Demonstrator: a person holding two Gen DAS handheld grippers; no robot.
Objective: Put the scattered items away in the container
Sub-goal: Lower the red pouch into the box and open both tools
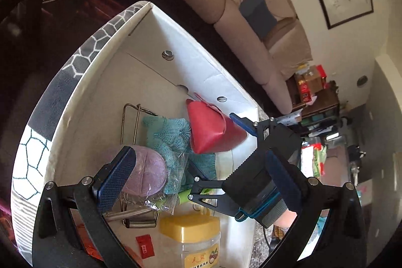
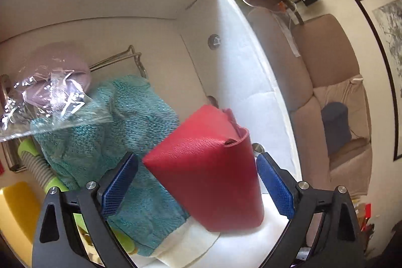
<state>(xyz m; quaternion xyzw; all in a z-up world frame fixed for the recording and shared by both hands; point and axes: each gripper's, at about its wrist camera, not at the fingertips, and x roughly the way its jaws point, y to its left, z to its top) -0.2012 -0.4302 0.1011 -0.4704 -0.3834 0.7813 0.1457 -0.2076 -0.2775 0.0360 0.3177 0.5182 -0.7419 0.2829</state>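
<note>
A white box [image 1: 201, 62] with a grey patterned outside holds the items; it also shows in the right wrist view [image 2: 251, 82]. A red pouch [image 2: 211, 167] stands in the box on a teal knitted cloth [image 2: 125, 117], between the open fingers of my right gripper [image 2: 198, 182], which do not press it. The pouch [image 1: 213, 129] and the right gripper [image 1: 241, 124] also show in the left wrist view. My left gripper [image 1: 201, 180] is open and empty above a lilac cap [image 1: 148, 170] in a clear bag.
The box also holds a metal wire rack [image 1: 130, 122], a yellow-lidded plastic jar [image 1: 191, 235], a green and grey hose piece [image 2: 40, 167] and red packets [image 1: 145, 245]. A beige sofa [image 1: 251, 16] stands beyond the box.
</note>
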